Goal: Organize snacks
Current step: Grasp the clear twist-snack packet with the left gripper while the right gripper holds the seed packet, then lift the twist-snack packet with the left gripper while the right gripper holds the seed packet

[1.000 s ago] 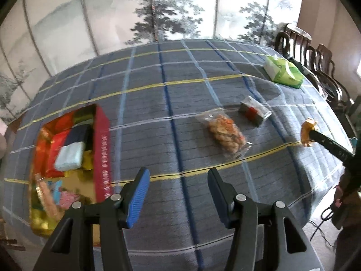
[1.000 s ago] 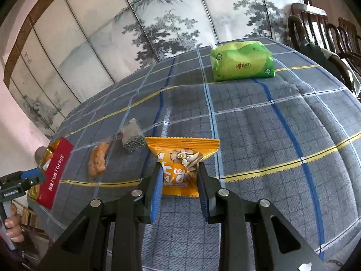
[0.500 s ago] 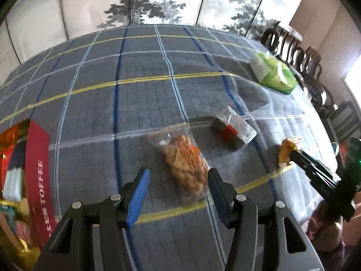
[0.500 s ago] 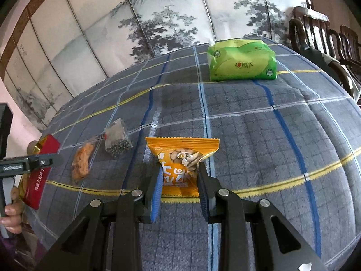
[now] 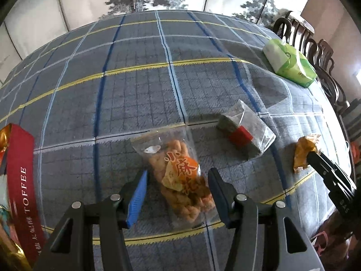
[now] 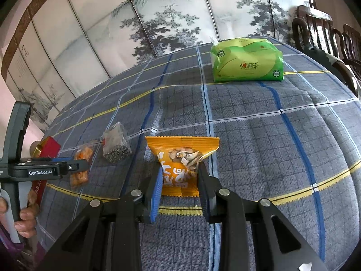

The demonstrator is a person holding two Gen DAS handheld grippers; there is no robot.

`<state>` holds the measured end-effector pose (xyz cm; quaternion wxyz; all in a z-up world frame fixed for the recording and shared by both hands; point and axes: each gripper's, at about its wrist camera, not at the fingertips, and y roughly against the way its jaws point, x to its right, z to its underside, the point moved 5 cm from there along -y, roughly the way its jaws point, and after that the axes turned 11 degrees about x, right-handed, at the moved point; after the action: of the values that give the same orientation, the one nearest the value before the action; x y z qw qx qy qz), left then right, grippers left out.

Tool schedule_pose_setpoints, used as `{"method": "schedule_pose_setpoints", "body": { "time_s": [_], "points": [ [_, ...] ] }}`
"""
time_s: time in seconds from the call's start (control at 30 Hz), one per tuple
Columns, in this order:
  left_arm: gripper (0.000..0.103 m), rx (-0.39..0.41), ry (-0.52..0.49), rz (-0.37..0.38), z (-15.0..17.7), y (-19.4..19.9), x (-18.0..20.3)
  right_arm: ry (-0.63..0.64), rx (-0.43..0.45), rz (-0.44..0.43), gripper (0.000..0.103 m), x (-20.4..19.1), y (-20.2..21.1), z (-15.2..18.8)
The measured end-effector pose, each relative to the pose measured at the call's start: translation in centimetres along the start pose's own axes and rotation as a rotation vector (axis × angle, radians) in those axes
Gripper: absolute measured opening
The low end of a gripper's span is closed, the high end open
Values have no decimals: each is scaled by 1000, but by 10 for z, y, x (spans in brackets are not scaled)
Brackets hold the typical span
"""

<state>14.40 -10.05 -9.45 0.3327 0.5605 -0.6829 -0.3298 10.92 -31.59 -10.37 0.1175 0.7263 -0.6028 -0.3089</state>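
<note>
My left gripper [image 5: 178, 186] is open, its fingers either side of a clear bag of fried twists [image 5: 178, 176] lying on the plaid tablecloth. My right gripper [image 6: 180, 178] is shut on an orange snack packet [image 6: 180, 158], held just above the cloth; it also shows in the left wrist view [image 5: 303, 152]. A clear packet with a red label [image 5: 244, 132] lies to the right of the twists. The red toffee box [image 5: 20, 192] stands at the left edge. In the right wrist view the twists [image 6: 80, 169], the clear packet [image 6: 116, 146] and the box [image 6: 47, 146] lie left.
A green tissue pack [image 5: 290, 62] [image 6: 247, 62] sits at the far right of the table. Dark wooden chairs [image 5: 315, 52] stand beyond it. A painted folding screen [image 6: 158, 22] runs behind the table. The table's edge drops off near both grippers.
My left gripper has swung right from the toffee box and closed in on the bag of twists, which now lies between its fingers. My right gripper keeps the orange packet, nearly still.
</note>
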Motion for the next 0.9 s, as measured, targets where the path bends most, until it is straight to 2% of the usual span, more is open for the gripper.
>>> {"method": "schedule_pose_setpoints", "body": {
  "time_s": [0.07, 0.23, 0.3, 0.33, 0.43, 0.5, 0.6, 0.9],
  "points": [
    [58, -6, 3, -4, 2, -3, 0, 0, 0, 0, 27, 0, 0, 0],
    [58, 10, -69, -57, 5, -7, 8, -1, 1, 0, 28, 0, 0, 0],
    [54, 21, -77, -60, 6, -7, 11, 0, 1, -1, 28, 0, 0, 0],
    [46, 27, -71, -50, 6, -6, 11, 1, 1, 0, 28, 0, 0, 0],
    [40, 40, -92, -42, 8, -5, 14, -1, 2, -1, 28, 0, -1, 0],
    [40, 38, -89, -27, 8, -3, 14, -1, 0, -1, 29, 1, 0, 1],
    [40, 54, -44, 36, 11, 6, 8, -7, 0, -2, 29, 0, -1, 0],
    [40, 104, -24, 66, 20, 53, -4, 11, 8, 9, 29, -1, -2, -5]
  ]
}}
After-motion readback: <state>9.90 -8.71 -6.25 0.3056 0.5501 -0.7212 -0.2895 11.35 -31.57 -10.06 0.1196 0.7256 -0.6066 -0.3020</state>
